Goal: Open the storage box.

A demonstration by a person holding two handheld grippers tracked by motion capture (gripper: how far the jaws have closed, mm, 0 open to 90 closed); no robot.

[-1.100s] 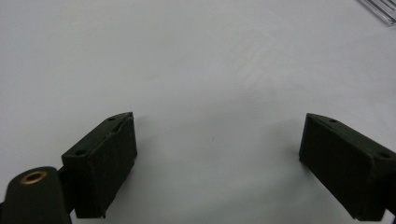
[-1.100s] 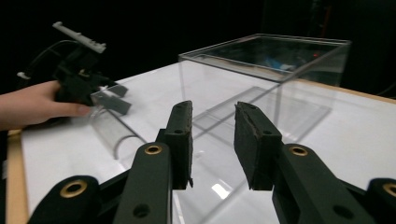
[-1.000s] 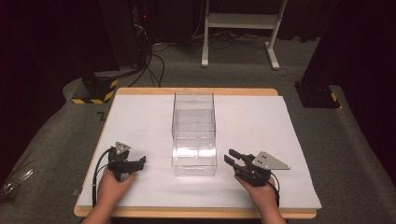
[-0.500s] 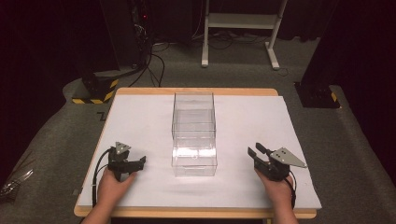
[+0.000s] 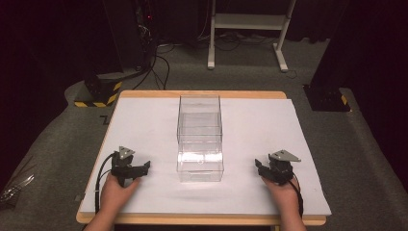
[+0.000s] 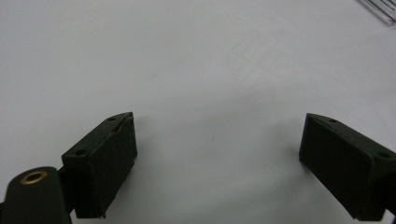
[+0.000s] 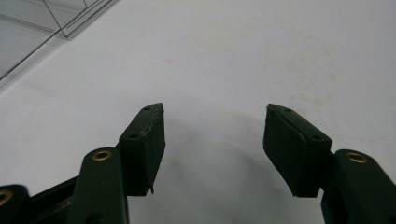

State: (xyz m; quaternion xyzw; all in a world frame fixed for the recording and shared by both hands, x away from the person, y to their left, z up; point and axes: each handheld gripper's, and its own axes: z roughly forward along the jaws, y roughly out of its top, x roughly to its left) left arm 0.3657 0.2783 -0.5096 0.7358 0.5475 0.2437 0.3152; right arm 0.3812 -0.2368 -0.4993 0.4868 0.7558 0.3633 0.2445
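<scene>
A clear plastic box (image 5: 199, 139), long and open-topped with see-through walls, stands upright at the middle of the worktop (image 5: 144, 94), its long axis running away from the person. It rests on a white sheet (image 5: 260, 125) that covers nearly the whole worktop, leaving a wooden edge showing at the far and near sides.

The left gripper (image 5: 137, 169) rests on the sheet to the left of the box's near end, apart from it, held in the person's left hand (image 5: 115, 190); a black cable (image 5: 101, 175) loops from it toward the near edge. In the left gripper view its jaws stand wide apart over bare sheet, nothing between them, and a corner of the clear box (image 6: 380, 10) shows at the upper right.

The right gripper (image 5: 262, 168) rests to the right of the box's near end, likewise apart from it, held in the right hand (image 5: 284, 190). In the right gripper view its jaws are also parted with only sheet between them, and an edge of the box (image 7: 51, 25) appears at the upper left.

Beyond the worktop lie grey carpet (image 5: 370, 159) and a white stand (image 5: 248, 21).
</scene>
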